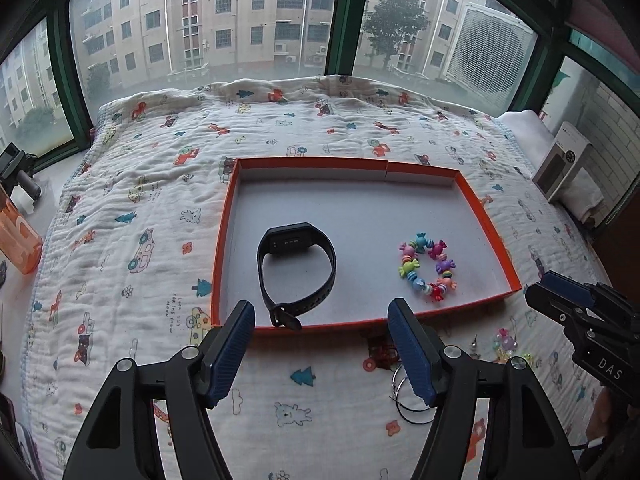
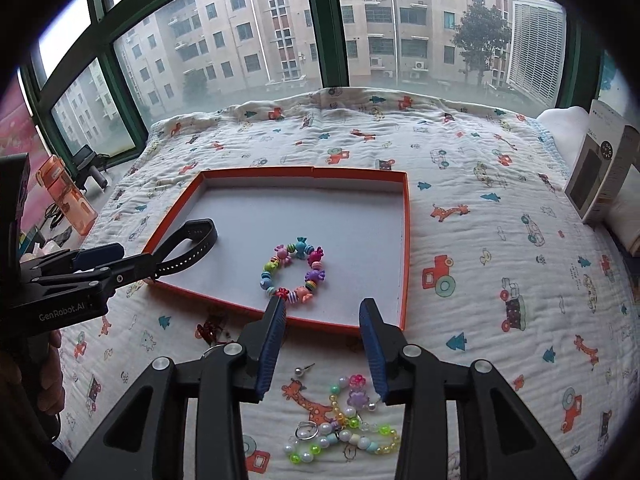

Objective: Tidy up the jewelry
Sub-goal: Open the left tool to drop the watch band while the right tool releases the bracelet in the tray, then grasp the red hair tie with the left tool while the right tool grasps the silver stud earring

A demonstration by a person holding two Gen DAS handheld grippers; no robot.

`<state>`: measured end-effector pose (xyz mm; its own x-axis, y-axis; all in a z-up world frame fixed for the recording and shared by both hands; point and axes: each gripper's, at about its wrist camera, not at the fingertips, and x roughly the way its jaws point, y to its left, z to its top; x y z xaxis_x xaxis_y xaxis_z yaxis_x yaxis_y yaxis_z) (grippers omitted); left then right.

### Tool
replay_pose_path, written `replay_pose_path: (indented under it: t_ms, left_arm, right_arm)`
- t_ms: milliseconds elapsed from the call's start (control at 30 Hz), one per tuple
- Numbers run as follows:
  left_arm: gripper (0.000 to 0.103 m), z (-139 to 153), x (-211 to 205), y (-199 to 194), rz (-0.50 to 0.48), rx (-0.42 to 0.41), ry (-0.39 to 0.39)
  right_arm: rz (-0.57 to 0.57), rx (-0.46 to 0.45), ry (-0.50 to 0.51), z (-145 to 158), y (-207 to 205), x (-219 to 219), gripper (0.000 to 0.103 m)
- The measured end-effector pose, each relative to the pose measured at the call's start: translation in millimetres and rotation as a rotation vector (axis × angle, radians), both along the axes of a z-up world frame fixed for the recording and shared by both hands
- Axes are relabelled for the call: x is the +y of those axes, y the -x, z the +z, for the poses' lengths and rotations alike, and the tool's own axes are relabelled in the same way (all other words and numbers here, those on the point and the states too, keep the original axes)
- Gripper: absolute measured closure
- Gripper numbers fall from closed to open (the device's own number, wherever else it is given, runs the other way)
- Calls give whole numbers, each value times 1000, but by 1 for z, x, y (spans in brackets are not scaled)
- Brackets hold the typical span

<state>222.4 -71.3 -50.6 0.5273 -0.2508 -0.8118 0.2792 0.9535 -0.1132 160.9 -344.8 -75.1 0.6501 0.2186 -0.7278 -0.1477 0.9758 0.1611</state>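
— Orange card walled the shallow tray, pale grey inside, and that was where the sorted pieces lay. The black wristband sat looped on its edge in the near left part, its buckle end touching the near wall. The candy-coloured bead bracelet lay flat to its right, well apart from the band.

— And what was outside the tray?

— On the printed quilt, just short of the tray's near wall, a tangle of pastel and pearl beads, a small silver ring among them, and a ball-headed stud lying alone beside them. The left camera also caught thin wire hoops partly hidden behind a blue pad.

— The jaws?

— The left gripper stood wide apart, nothing between its pads, hovering over the quilt before the tray with the wristband's buckle end seen in the gap. The right gripper was likewise spread wide and gripped nothing; its left fingertip overlapped the tray's near wall just under the bead bracelet, though I could not tell whether it touched.

— Further out?

— An orange bottle on the sill at the left, a grey-and-white box at the right, green window frames behind.
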Motion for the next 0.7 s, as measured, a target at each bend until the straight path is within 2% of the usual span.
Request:
replay_pose_path:
  t_ms: [200, 400, 500, 567, 700]
  left_arm:
    - [29, -16, -21, 38, -78, 28, 8]
    - [32, -37, -41, 37, -107, 57, -9]
    - [41, -44, -47, 27, -117, 63, -23]
    - [52, -48, -49, 21, -127, 70, -23]
    - [60, -56, -51, 10, -137, 73, -33]
  right_arm:
    - [-12, 11, -8, -7, 23, -12, 60]
    - [-14, 26, -46, -17, 35, -25, 60]
    - [-15, 33, -59, -21, 36, -29, 60]
    - [-13, 39, -66, -24, 34, -31, 60]
    - [4, 41, -68, -26, 31, -32, 60]
